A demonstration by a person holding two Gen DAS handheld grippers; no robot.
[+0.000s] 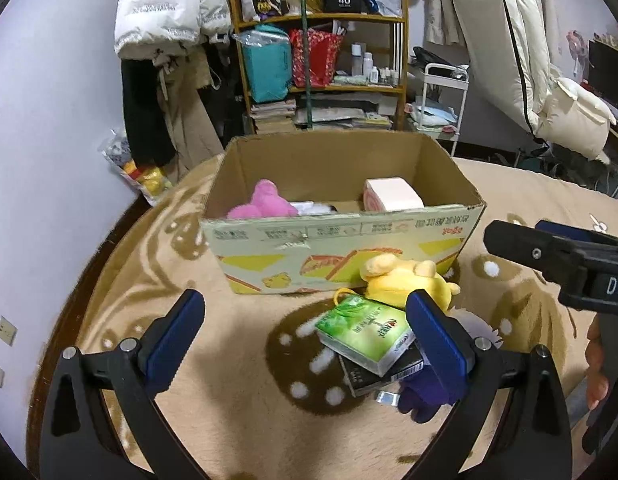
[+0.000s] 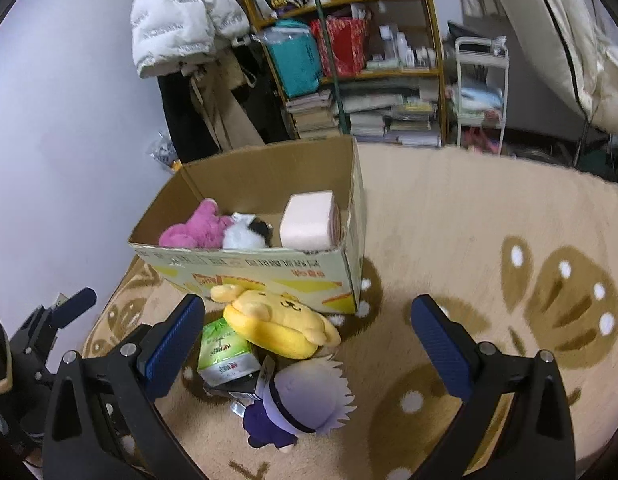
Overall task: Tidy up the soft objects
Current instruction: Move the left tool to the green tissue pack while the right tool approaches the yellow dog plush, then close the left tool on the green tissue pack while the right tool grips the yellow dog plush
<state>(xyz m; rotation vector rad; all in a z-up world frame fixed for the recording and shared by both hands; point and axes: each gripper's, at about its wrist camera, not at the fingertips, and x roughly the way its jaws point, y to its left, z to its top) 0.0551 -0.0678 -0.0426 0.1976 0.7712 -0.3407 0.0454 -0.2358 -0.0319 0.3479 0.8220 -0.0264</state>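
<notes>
An open cardboard box (image 1: 341,240) (image 2: 269,272) stands on a beige blanket. Inside it lie a pink plush (image 1: 265,202) (image 2: 193,226), a black-and-white plush (image 2: 249,232) and a pink-white roll (image 1: 393,194) (image 2: 309,220). In front of the box lie a yellow dog plush (image 1: 405,278) (image 2: 281,320), a green tissue pack (image 1: 365,330) (image 2: 225,350) on a black box (image 1: 373,378), and a purple doll with pale hair (image 2: 305,396) (image 1: 421,396). My left gripper (image 1: 305,336) is open, its right finger over the doll. My right gripper (image 2: 305,340) is open above the doll; it also shows in the left wrist view (image 1: 557,256).
A wooden shelf (image 1: 321,60) (image 2: 349,40) with bags, books and bottles stands behind the box. Jackets (image 1: 165,8) hang at the left, a white cart (image 1: 445,100) and a white quilt (image 1: 521,52) at the right. The blanket (image 2: 469,220) stretches right of the box.
</notes>
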